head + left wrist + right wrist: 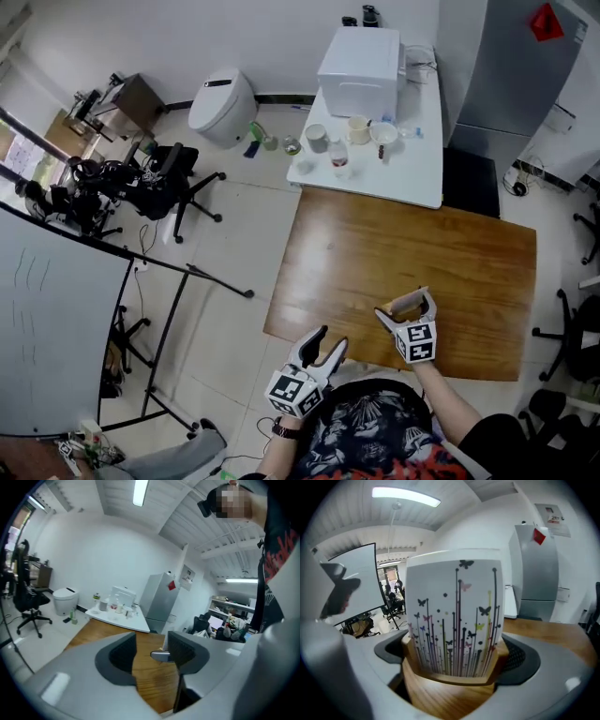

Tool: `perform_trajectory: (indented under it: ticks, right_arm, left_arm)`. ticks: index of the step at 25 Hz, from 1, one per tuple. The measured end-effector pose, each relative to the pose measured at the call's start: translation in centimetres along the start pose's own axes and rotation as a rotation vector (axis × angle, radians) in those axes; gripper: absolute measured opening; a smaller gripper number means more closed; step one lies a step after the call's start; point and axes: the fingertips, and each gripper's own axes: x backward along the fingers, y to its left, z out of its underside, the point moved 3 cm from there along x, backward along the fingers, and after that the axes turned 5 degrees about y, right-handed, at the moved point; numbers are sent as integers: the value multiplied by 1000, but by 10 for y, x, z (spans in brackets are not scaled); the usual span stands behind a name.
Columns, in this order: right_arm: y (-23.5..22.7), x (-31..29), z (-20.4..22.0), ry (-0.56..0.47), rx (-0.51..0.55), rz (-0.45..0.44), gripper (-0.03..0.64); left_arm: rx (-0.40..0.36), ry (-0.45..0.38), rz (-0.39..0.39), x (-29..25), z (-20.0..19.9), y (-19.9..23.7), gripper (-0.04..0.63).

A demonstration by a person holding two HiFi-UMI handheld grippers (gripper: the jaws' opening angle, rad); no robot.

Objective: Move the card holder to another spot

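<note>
Fingers (520,657) of the right gripper (406,306) clamp the wooden base of the card holder (450,686) from both sides. A white card (454,597) printed with butterflies stands upright in it. Holder and gripper sit lower right of centre in the head view, over the wooden table (412,234) near its front edge. Left gripper (329,341), lower centre, has its jaws apart with nothing between them.

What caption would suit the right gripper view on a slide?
Right tongs grip a wooden card holder carrying a butterfly-print card, wooden table behind.
</note>
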Motion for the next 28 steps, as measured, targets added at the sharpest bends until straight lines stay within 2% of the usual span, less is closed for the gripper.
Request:
perform_trajectory:
  ticks: [3, 4, 7, 11, 13, 17, 19, 22, 23, 24, 25, 28]
  right_arm:
    - [14, -75, 4, 48, 8, -30, 566]
    - [16, -97, 5, 65, 5, -27, 566]
    - [21, -155, 2, 94, 40, 22, 565]
    - [14, -205, 16, 135, 108, 156, 565]
    - [14, -224, 16, 125, 93, 160, 565]
    - [23, -238, 11, 157, 33, 40, 575]
    - [17, -216, 14, 147, -2, 25, 580]
    - [-6, -147, 29, 74, -150, 2, 566]
    - [-11, -115, 36, 49, -201, -18, 529]
    - [-15, -78, 42, 19, -234, -28, 462]
    - [-21, -38, 46, -17, -252, -17, 368]
    - [-50, 82, 51, -137, -288, 105, 94]
  left_arm:
    - [69, -82, -143, 50, -2, 31, 46]
    - [81, -103, -178, 64, -2, 39, 3]
    - [80, -142, -253, 98, -2, 52, 3]
    - [95, -147, -276, 122, 10, 55, 3]
    - [111, -143, -256, 122, 14, 58, 3]
    - [131, -115, -151, 103, 19, 59, 3]
    - [138, -98, -90, 86, 19, 53, 3]
    - [136, -79, 25, 52, 16, 42, 3]
    - [129, -69, 70, 41, 15, 38, 3]
    - [118, -55, 114, 29, 13, 33, 3]
    - [102, -37, 154, 17, 10, 27, 3]
    - [30, 4, 257, -21, -1, 8, 3]
